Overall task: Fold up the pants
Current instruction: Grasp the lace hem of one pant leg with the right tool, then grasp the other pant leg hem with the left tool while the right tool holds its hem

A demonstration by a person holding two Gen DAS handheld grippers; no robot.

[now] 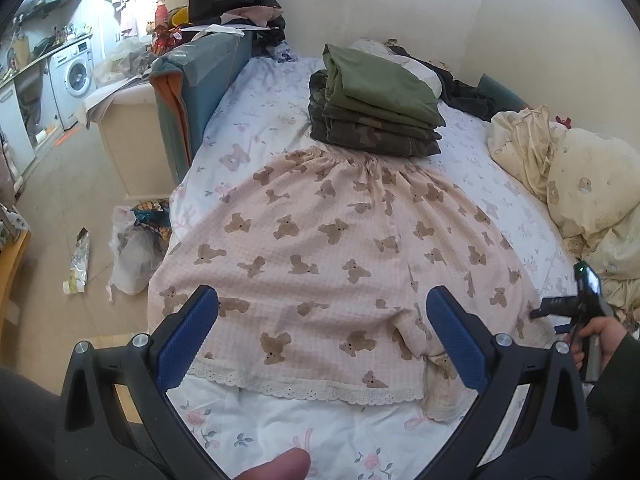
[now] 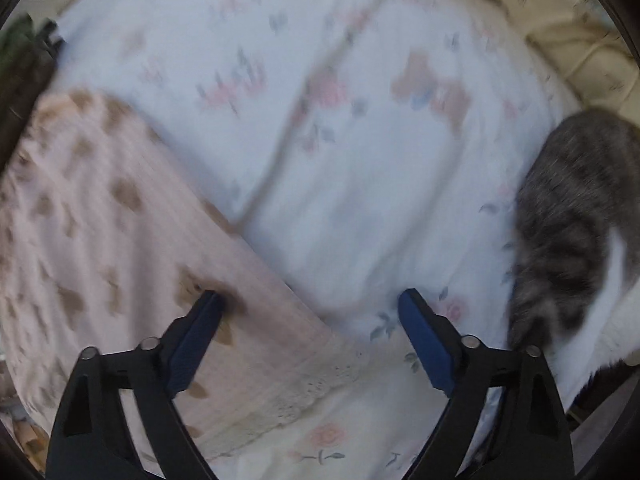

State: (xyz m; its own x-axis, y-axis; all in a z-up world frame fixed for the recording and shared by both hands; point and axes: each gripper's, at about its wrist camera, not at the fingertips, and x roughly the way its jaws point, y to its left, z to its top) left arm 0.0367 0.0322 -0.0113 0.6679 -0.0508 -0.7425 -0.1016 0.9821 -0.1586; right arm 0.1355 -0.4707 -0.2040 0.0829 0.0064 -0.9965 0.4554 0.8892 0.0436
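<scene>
On the bed (image 1: 256, 92) the bear-print pants (image 1: 328, 240) lie flat, lengthwise, waistband away, lace hems near. Only the right view shows a tabby cat (image 2: 576, 232) (blurred). Left tongs (image 1: 322, 334) and right tongs (image 2: 310, 336) gape wide, empty.

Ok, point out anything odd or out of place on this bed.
A grey tabby cat sits on the floral sheet, right beside the open right gripper and near the pink bear-print pants. The pants' right hem corner is bunched, not flat.
</scene>
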